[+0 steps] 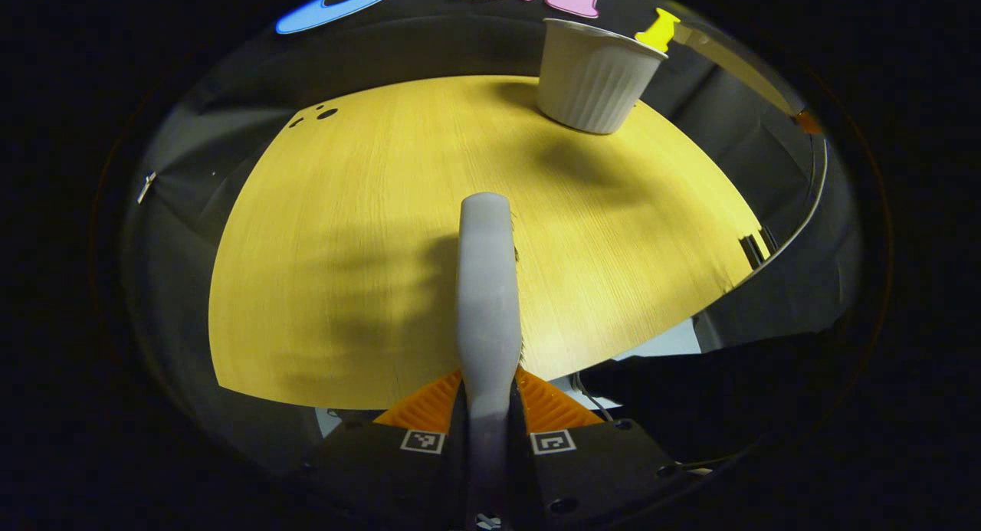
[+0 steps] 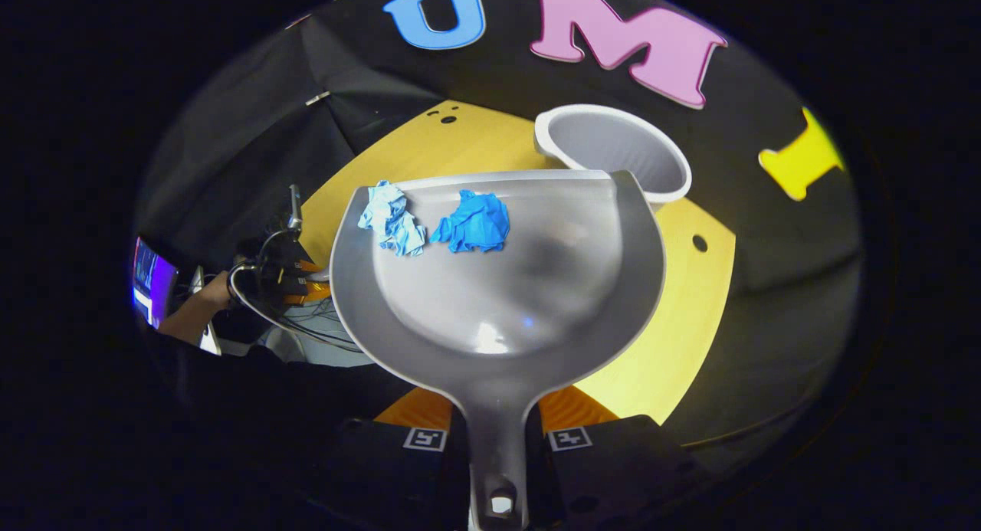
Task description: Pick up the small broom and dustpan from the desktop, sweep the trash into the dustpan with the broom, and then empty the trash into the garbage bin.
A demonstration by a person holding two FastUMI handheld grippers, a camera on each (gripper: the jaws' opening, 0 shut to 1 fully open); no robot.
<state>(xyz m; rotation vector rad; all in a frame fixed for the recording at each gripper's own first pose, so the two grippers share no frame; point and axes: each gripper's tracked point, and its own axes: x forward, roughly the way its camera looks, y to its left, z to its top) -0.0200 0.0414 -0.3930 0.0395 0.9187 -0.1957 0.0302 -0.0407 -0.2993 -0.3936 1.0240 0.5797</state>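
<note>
Above the yellow table [image 2: 690, 316], the right tool [image 2: 494, 431] clamps the dustpan [image 2: 498, 286], two blue wads [image 2: 471, 223] near its lip beside the bin [image 2: 613, 152]; the left tool [image 1: 488, 408] clamps the broom [image 1: 487, 286].

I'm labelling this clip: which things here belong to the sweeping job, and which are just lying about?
Part of the job:
- broom, held in the left tool
- dustpan, held in the right tool
- two crumpled blue scraps in the dustpan
- white bin

Just lying about:
- cables
- screen
</note>
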